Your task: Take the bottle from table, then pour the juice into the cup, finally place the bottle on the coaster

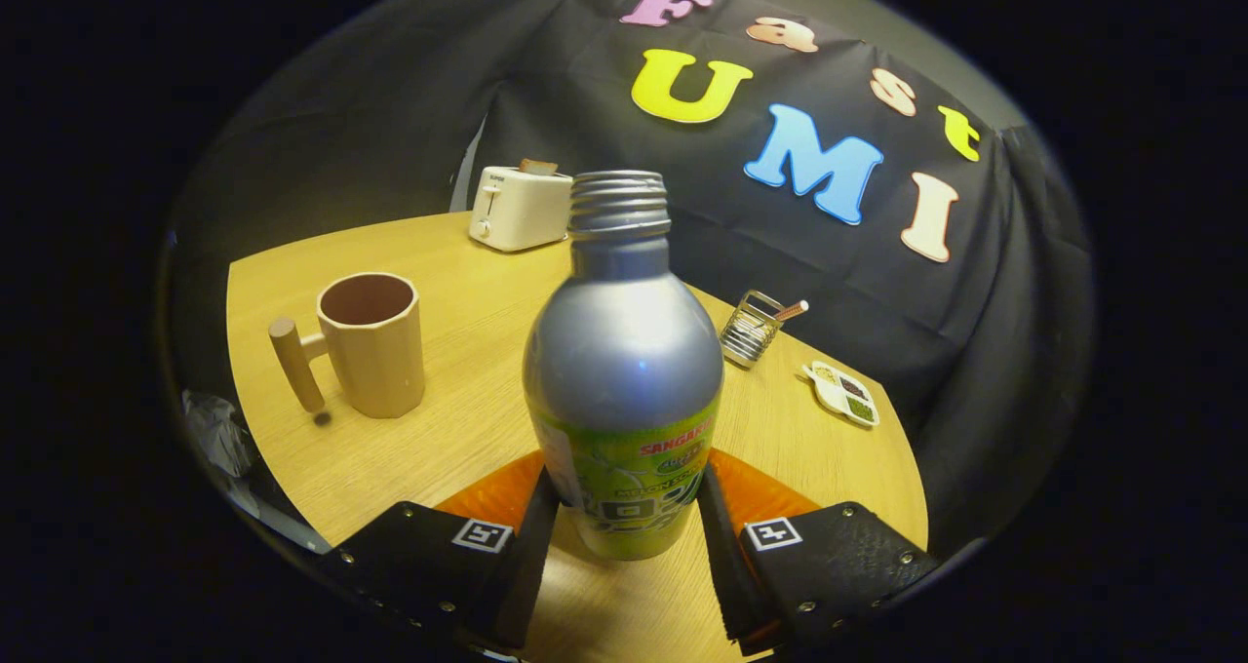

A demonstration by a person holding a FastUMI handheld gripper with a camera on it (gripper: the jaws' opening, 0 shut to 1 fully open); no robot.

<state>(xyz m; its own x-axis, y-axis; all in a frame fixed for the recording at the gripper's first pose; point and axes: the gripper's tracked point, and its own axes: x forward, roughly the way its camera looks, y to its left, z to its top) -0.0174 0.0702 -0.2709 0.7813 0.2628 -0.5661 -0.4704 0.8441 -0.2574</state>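
A silver metal bottle (624,361) with a green label and an open threaded neck stands upright between my fingers. My gripper (625,483) is shut on it, with both fingers pressed against the label low on its body. An orange coaster (487,495) lies on the table right behind the bottle's base and shows on both sides of it. I cannot tell whether the bottle rests on the coaster or hangs just over it. A beige cup (375,351) with a peg handle stands beyond my left finger, its mouth open and upright.
The round wooden table (468,283) carries a white toaster (519,207) at the far edge. A small wire rack (749,331) and a divided white dish (844,393) sit beyond my right finger. Black cloth hangs behind the table.
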